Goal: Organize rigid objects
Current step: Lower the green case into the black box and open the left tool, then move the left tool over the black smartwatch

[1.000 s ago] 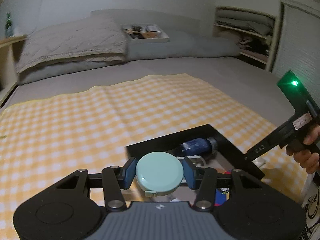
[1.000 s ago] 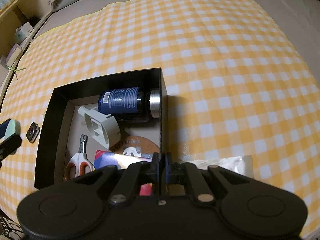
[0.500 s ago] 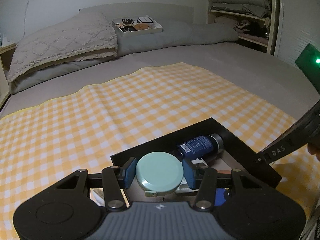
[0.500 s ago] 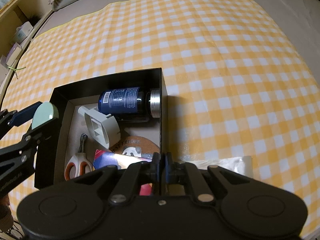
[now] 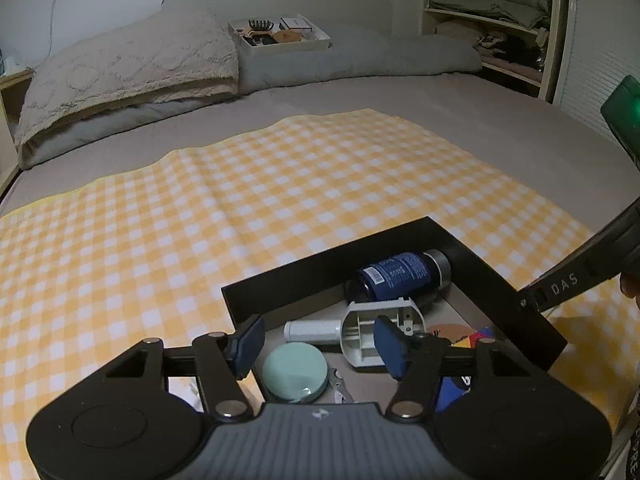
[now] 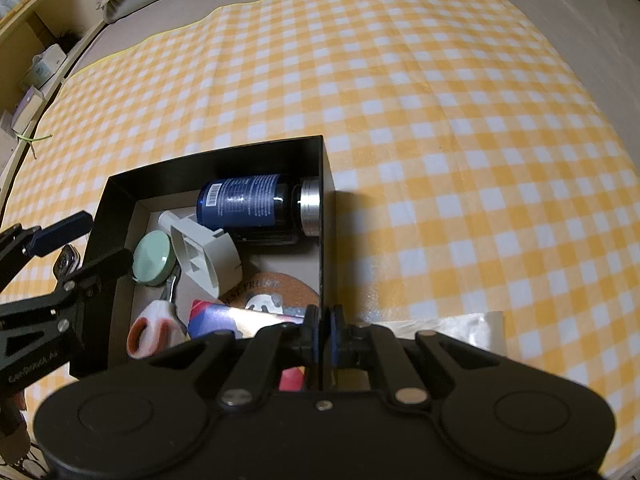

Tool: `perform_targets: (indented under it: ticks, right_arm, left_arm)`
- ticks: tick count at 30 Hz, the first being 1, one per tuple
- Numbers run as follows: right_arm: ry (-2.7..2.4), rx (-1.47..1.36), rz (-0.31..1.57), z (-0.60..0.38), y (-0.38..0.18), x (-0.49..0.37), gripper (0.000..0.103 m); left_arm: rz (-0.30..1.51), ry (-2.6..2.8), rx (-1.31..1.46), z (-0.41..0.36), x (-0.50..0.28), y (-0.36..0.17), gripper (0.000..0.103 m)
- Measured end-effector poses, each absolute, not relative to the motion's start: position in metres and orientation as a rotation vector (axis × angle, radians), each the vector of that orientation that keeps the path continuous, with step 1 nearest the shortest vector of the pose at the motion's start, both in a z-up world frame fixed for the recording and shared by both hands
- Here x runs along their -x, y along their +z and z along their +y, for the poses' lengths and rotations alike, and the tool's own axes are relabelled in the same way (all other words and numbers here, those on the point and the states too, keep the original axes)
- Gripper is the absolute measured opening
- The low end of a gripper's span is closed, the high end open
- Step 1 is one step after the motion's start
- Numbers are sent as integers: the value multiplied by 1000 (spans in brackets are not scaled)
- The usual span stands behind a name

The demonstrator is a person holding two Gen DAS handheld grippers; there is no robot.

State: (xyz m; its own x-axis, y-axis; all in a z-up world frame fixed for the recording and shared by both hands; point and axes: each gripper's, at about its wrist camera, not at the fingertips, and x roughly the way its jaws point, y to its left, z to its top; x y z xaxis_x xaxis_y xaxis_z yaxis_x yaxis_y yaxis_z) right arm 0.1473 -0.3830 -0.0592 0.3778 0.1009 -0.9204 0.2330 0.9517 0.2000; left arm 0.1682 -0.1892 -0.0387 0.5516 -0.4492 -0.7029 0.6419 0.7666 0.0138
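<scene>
A black box (image 5: pixel 280 288) (image 6: pixel 120 188) lies on the yellow checked cloth. In it are a blue bottle (image 5: pixel 396 272) (image 6: pixel 248 200), a white plastic piece (image 5: pixel 380 328) (image 6: pixel 204 252), scissors with orange handles (image 6: pixel 154 326), a cork coaster (image 6: pixel 276 288) and the round mint-green tape measure (image 5: pixel 294 372) (image 6: pixel 152 258). My left gripper (image 5: pixel 320 342) (image 6: pixel 80 240) is open just above the tape measure, which lies loose in the box. My right gripper (image 6: pixel 324 332) is shut on the box's right wall.
A small metal item (image 6: pixel 66 262) lies on the cloth left of the box. A clear plastic sheet (image 6: pixel 460 328) lies right of the box. Pillows (image 5: pixel 128 68) and a white tray (image 5: pixel 280 36) are at the bed's head. Shelves (image 5: pixel 488 28) stand right.
My left gripper moved over the box, opened and let go of the mint-green tape measure, which now lies in the box. The right gripper has not moved.
</scene>
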Motion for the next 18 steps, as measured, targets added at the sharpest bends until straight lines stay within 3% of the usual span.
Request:
perform_targets:
  ticks: [7,18]
  right_arm:
    - [-87,-318,1185,-383,-59,-147,6]
    - [-85,-320,1184,-383,-59,-147,6]
  left_arm:
    - [755,-653,-280,-187,-166,-39,70]
    - [718,-669,-175,-164,-146,-9,103]
